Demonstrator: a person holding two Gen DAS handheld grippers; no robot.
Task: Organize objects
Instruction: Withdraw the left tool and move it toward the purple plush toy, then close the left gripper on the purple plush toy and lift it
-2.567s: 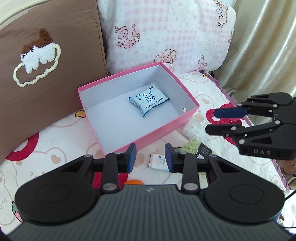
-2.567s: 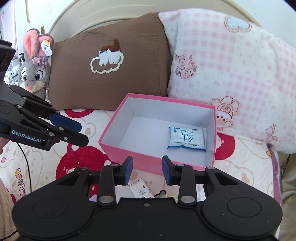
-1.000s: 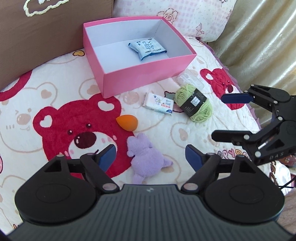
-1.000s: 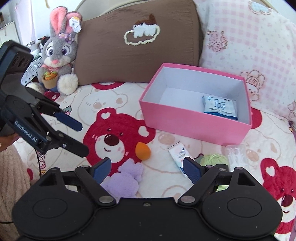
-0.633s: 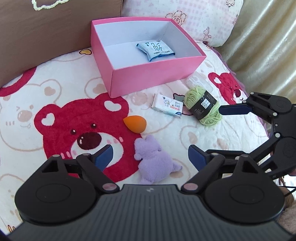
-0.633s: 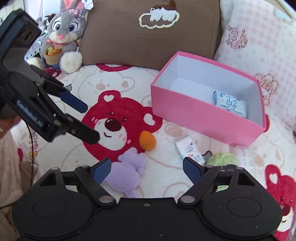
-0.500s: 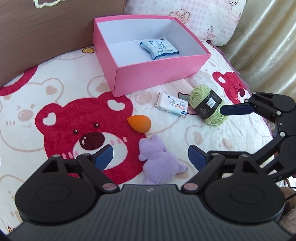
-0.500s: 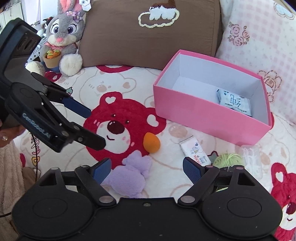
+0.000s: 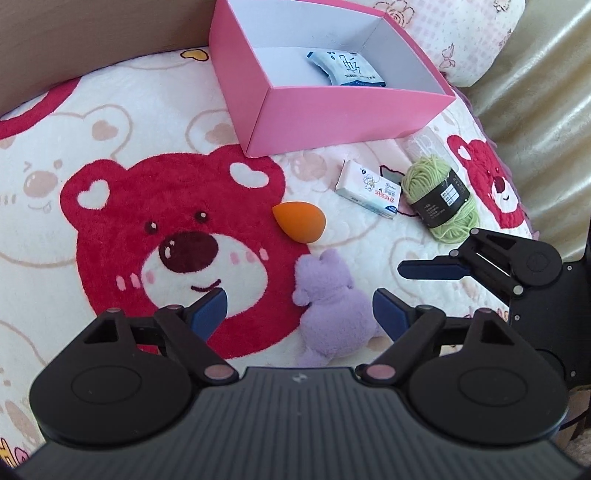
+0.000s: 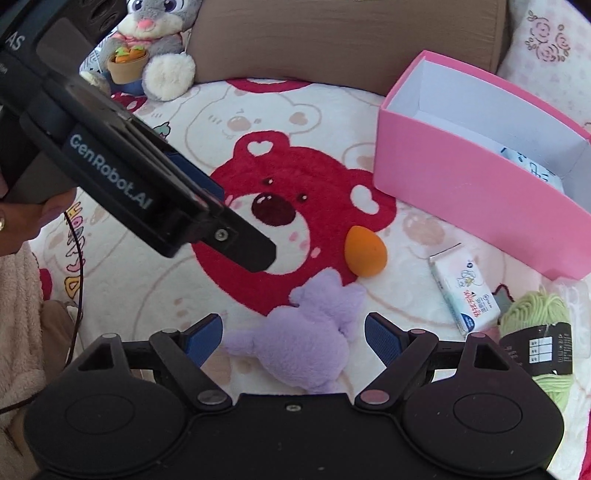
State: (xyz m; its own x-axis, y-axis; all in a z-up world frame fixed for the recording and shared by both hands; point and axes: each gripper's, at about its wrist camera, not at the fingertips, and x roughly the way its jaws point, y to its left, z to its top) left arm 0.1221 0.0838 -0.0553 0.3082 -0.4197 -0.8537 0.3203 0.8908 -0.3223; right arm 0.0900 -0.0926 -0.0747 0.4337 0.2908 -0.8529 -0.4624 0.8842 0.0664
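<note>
A purple plush toy [image 9: 332,306] lies on the bear-print bedspread, close under both grippers. My left gripper [image 9: 299,310] hangs over it, jaws wide and closing slightly, pads clear of the plush. My right gripper [image 10: 293,332] is open around the same plush [image 10: 306,339] without touching it. An orange egg-shaped sponge [image 9: 300,221] lies just beyond. A white tissue packet [image 9: 369,192] and a green yarn skein [image 9: 439,201] lie to the right. The pink box [image 9: 351,107] holds a blue-and-white tissue pack [image 9: 345,68].
A brown pillow [image 10: 351,37] and a grey rabbit plush [image 10: 147,44] stand behind the bedspread. A pink pillow [image 9: 461,33] and a curtain [image 9: 546,74] are at the right. A clear plastic item [image 9: 424,142] lies by the box. A hand [image 10: 14,218] holds the left gripper.
Both grippers have come down toward the bedspread and closer together, so the purple plush now sits between each pair of fingers. Both pairs of jaws stand wider than in the earliest frames.
</note>
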